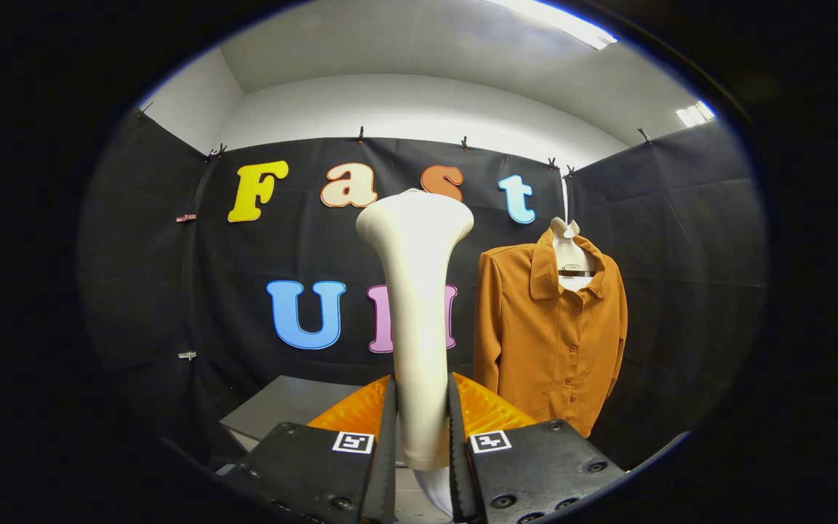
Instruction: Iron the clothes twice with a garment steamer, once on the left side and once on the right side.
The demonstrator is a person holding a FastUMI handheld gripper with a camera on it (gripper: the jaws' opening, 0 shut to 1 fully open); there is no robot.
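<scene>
1. While the tool point(423, 437) is clenched on the steamer point(417, 320), both fingers press its handle from either side, so the unit stands upright between them with its flared head at the top; judged a firm carrying grip
2. Shirt point(550, 327) hangs on a hanger point(569, 251) against the booth wall, beyond the fingers and to the right of the steamer, well apart from it; hung this way the front panels fall flat and open to a pass
3. Shirt is buttoned, collar at top, both sleeves down at the sides
4. Desk point(281, 411) lies low, left of the fingers
5. Judgement: neither pass begun; steamer head must first be brought across to the shirt front
6. Risk: head faces away, so its angle to the cloth cannot be told
</scene>
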